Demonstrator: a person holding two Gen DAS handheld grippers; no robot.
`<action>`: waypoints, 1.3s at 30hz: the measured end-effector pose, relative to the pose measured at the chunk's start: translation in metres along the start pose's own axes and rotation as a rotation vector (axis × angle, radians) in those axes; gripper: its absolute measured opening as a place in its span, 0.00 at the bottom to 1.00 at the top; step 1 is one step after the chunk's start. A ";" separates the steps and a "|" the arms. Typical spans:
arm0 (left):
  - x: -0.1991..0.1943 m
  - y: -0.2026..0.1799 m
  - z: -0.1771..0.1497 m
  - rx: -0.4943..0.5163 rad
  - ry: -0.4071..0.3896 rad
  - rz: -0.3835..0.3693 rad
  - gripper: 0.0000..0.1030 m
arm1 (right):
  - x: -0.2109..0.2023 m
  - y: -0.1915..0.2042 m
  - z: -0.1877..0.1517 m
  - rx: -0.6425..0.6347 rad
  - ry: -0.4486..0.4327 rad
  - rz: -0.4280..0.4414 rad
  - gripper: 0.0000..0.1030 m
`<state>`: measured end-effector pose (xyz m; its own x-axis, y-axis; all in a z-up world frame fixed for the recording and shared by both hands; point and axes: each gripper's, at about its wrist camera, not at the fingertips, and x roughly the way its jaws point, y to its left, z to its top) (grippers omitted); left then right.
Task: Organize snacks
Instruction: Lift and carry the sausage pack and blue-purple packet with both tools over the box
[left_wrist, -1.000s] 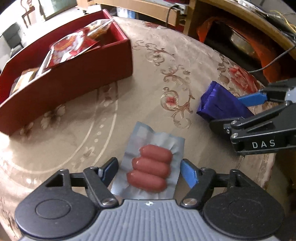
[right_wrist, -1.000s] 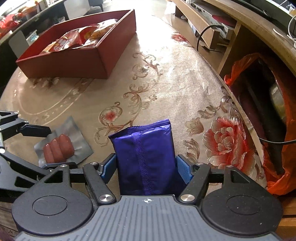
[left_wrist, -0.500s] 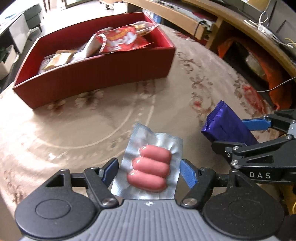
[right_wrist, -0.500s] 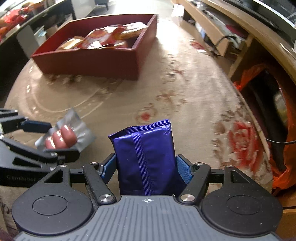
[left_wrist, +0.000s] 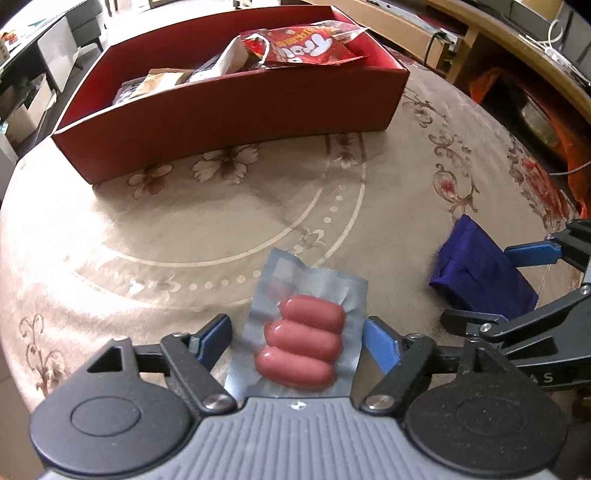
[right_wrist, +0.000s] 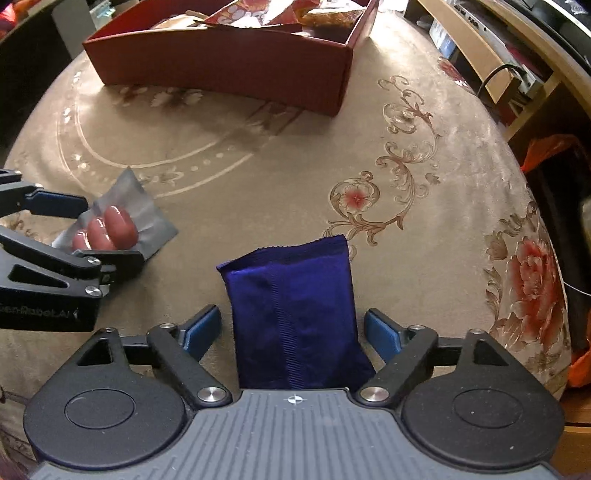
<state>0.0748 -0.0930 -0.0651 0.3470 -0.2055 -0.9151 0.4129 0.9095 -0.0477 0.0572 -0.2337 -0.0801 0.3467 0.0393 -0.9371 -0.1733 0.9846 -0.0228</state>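
Observation:
A clear pack of three red sausages (left_wrist: 303, 339) lies between the blue pads of my left gripper (left_wrist: 297, 332). Its jaws are opening, with a gap showing at the left pad. A purple foil packet (right_wrist: 295, 302) sits between the pads of my right gripper (right_wrist: 291, 325), whose jaws are also opening, with gaps on both sides. Each view shows the other tool: the left gripper (right_wrist: 110, 230) around the sausage pack (right_wrist: 110, 225), the right gripper (left_wrist: 480, 286) around the purple packet (left_wrist: 476, 269). The red box (left_wrist: 236, 118) holding several snack bags stands further back on the table.
A round table under a beige floral cloth (right_wrist: 295, 166) carries everything. Its edge curves close on the right, beside an orange bag (right_wrist: 554, 151) and wooden shelving (right_wrist: 476, 48). A red snack bag (left_wrist: 306, 48) sticks up above the red box (right_wrist: 229, 62).
Both grippers have shifted across the table so the red box now sits nearer and more centred. Both sets of jaws have widened, and the pads have come off the packets.

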 end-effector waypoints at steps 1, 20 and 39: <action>0.001 -0.001 -0.001 0.008 -0.001 0.007 0.76 | 0.001 -0.001 0.000 0.005 0.000 0.004 0.86; -0.038 0.013 0.008 -0.099 -0.091 -0.025 0.67 | -0.036 0.008 0.008 0.073 -0.118 0.005 0.72; -0.072 0.048 0.039 -0.210 -0.239 0.038 0.67 | -0.056 0.013 0.052 0.181 -0.245 0.052 0.72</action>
<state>0.1023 -0.0487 0.0136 0.5567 -0.2268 -0.7992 0.2218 0.9677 -0.1200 0.0833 -0.2146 -0.0094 0.5579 0.1085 -0.8228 -0.0368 0.9937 0.1061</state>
